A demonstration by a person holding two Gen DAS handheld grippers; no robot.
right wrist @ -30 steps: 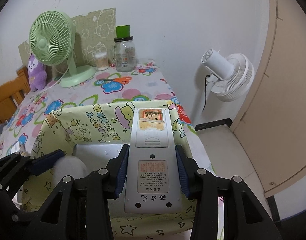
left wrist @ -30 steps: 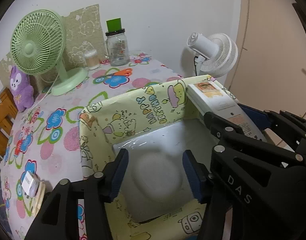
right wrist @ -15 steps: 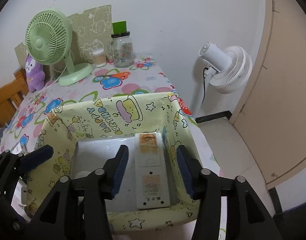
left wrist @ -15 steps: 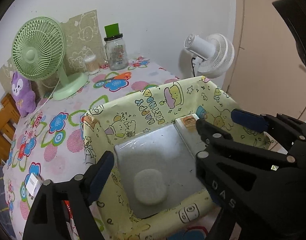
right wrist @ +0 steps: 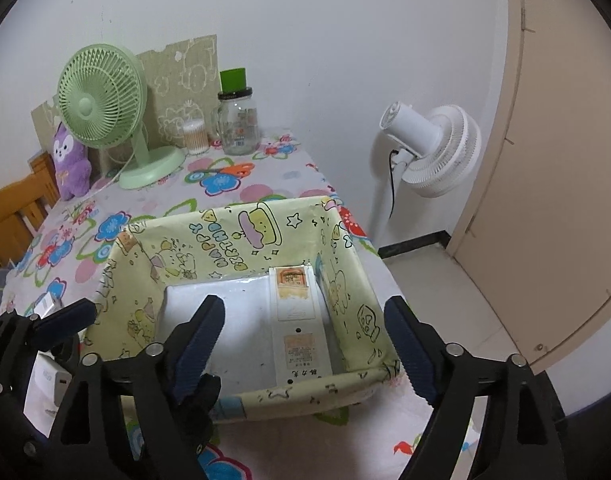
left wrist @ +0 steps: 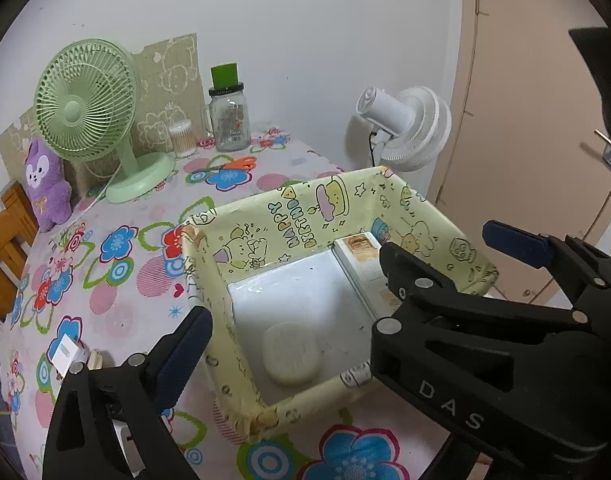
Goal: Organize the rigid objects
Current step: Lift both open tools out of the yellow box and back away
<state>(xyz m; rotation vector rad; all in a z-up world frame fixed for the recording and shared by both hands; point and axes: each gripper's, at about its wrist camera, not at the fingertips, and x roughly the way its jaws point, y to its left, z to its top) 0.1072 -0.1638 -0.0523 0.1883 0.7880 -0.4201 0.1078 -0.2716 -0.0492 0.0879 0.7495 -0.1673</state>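
Note:
A yellow cartoon-print box [left wrist: 289, 216] [right wrist: 241, 236] stands on the floral table. Inside lie a white remote control [right wrist: 299, 328] [left wrist: 361, 256] along the right wall, face down, and a white oval case [left wrist: 291, 354] near the front left. My right gripper [right wrist: 305, 344] is open and empty, raised above the box's near edge; the remote lies below, between its fingers. My left gripper [left wrist: 345, 280] is open and empty, above the box's front left corner. The right gripper's body [left wrist: 485, 340] hides the remote's near end in the left wrist view.
A white charger plug [left wrist: 67, 354] and small items lie on the table left of the box. At the back stand a green desk fan [left wrist: 85, 108], a glass jar [left wrist: 229, 120], a cotton swab tub [left wrist: 182, 139], orange scissors [left wrist: 233, 165] and a purple plush [left wrist: 45, 188]. A white floor fan [right wrist: 429, 148] stands right of the table.
My right gripper lowered the remote into the box, let go of it and opened wide, then rose. My left gripper opened wider and pulled back from over the oval case.

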